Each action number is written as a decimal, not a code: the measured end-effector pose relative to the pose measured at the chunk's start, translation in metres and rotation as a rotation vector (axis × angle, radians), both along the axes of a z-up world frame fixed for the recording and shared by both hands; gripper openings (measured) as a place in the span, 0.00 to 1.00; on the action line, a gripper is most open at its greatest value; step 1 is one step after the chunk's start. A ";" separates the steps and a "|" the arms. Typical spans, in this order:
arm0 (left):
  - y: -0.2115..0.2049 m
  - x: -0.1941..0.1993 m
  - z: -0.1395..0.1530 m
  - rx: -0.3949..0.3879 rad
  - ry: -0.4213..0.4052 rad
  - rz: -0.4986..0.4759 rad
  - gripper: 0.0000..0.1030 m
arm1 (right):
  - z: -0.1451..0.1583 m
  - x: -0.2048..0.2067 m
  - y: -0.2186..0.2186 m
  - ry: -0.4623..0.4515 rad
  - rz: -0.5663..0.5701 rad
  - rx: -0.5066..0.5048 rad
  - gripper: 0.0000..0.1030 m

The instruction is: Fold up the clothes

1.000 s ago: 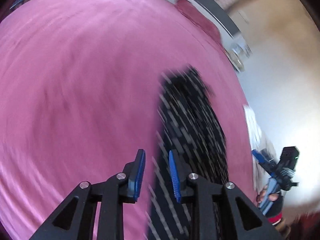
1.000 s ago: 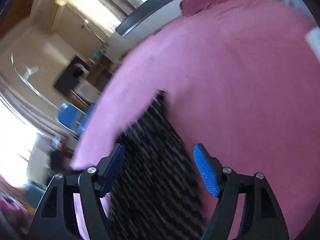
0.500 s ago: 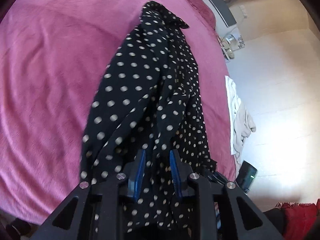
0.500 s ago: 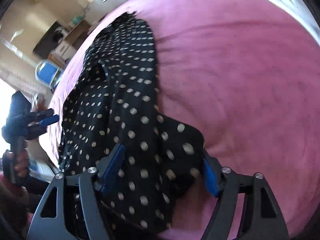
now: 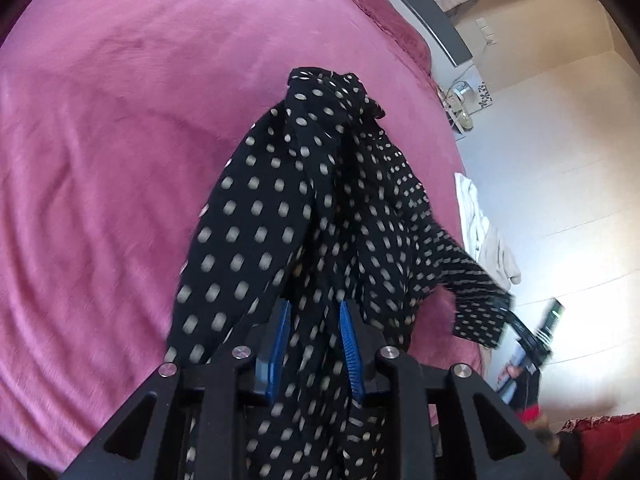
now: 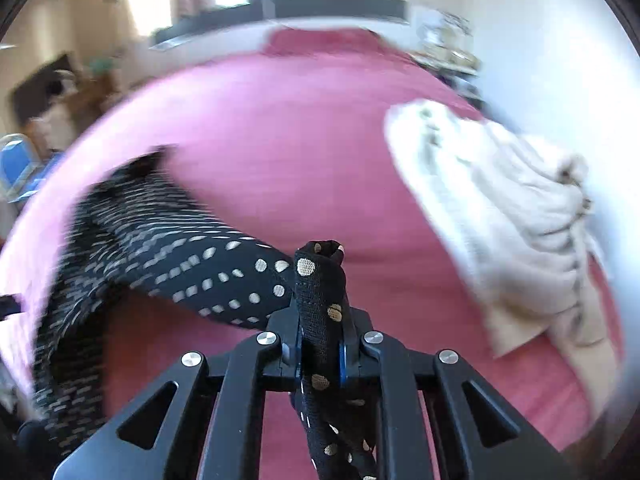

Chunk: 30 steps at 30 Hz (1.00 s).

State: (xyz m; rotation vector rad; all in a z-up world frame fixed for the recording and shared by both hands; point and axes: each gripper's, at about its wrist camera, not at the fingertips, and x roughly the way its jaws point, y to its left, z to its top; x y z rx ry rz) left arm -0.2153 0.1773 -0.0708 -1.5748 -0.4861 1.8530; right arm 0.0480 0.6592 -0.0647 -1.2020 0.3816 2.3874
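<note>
Above the bed [image 5: 100, 160], both tongs [image 5: 313, 344] [image 6: 320, 350] pinch the polka-dot garment [image 5: 280, 220].

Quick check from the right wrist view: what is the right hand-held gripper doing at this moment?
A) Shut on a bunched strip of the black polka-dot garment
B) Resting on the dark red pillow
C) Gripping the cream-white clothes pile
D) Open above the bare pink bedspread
A: the right hand-held gripper has its jaws pinched on a bunched strip of the black polka-dot garment; the cream-white clothes pile lies apart on the pink bedspread.
</note>
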 end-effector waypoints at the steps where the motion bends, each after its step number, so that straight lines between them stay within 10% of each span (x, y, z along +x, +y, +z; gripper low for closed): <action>1: 0.009 -0.011 -0.008 -0.011 -0.010 -0.017 0.26 | -0.014 -0.011 0.024 -0.051 -0.015 -0.054 0.29; 2: 0.012 -0.017 -0.013 -0.031 -0.012 -0.012 0.26 | -0.032 -0.019 0.043 -0.124 -0.050 -0.107 0.58; 3: 0.012 -0.024 -0.018 -0.033 -0.032 0.004 0.26 | -0.050 -0.025 0.061 -0.203 -0.094 -0.160 0.67; 9: 0.023 -0.053 -0.031 -0.014 -0.041 0.031 0.26 | -0.017 0.019 0.016 0.048 -0.217 -0.154 0.67; 20: 0.036 -0.071 -0.065 0.216 -0.151 0.115 0.27 | -0.023 -0.087 -0.233 0.160 0.321 -0.309 0.68; 30: 0.053 -0.052 -0.060 -0.016 -0.037 0.035 0.28 | -0.059 -0.103 -0.270 0.102 0.379 -0.407 0.68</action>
